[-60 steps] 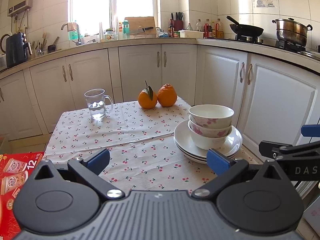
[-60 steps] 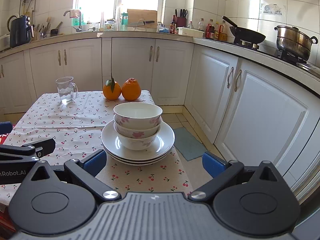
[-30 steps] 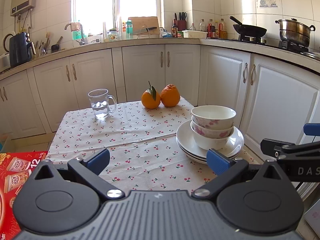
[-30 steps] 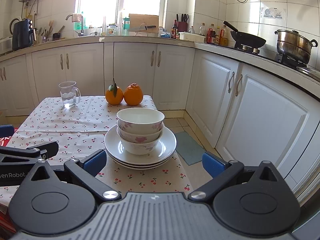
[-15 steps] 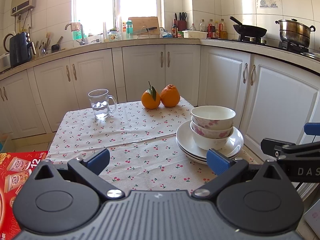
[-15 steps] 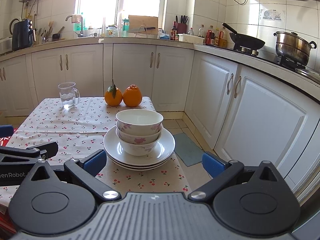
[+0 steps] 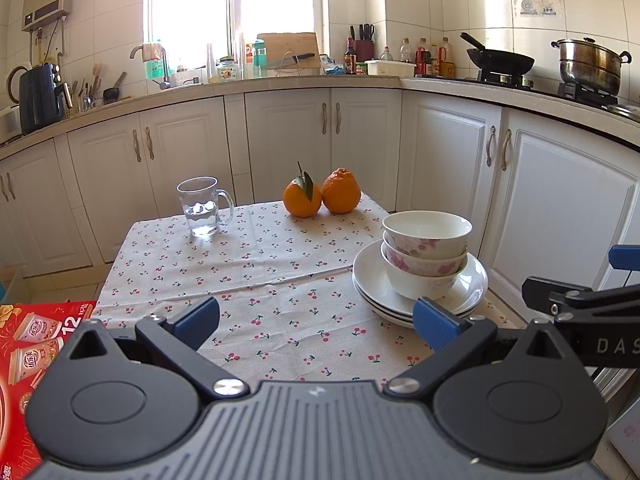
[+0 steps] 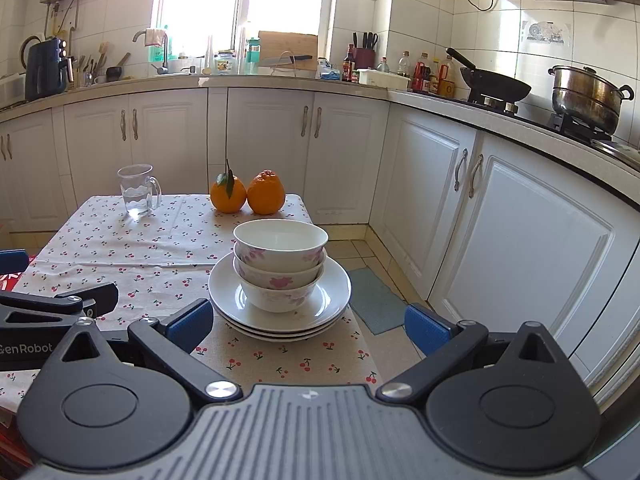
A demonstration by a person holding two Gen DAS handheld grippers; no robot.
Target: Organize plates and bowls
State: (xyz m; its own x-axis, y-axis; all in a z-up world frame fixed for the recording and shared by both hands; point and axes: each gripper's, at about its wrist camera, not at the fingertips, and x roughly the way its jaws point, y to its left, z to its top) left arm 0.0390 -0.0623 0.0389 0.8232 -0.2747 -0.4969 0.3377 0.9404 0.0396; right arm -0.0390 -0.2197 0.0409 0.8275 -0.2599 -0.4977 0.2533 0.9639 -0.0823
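Right wrist view: the right tongs point(image 8: 306, 324) have drifted slightly nearer the nested bowls point(image 8: 280, 264) on the stacked plates point(image 8: 332, 294) at the desk's point(image 8: 120, 248) right edge. Both right and left tongs point(image 7: 316, 322) hang apart, empty; stacking looks finished.

Bowls stacked on plates at the table's right edge

Three nested bowls point(image 8: 280, 264) sat on stacked plates point(image 8: 332, 300); two oranges point(image 8: 248, 196) behind, glass mug point(image 8: 136, 192) far left.
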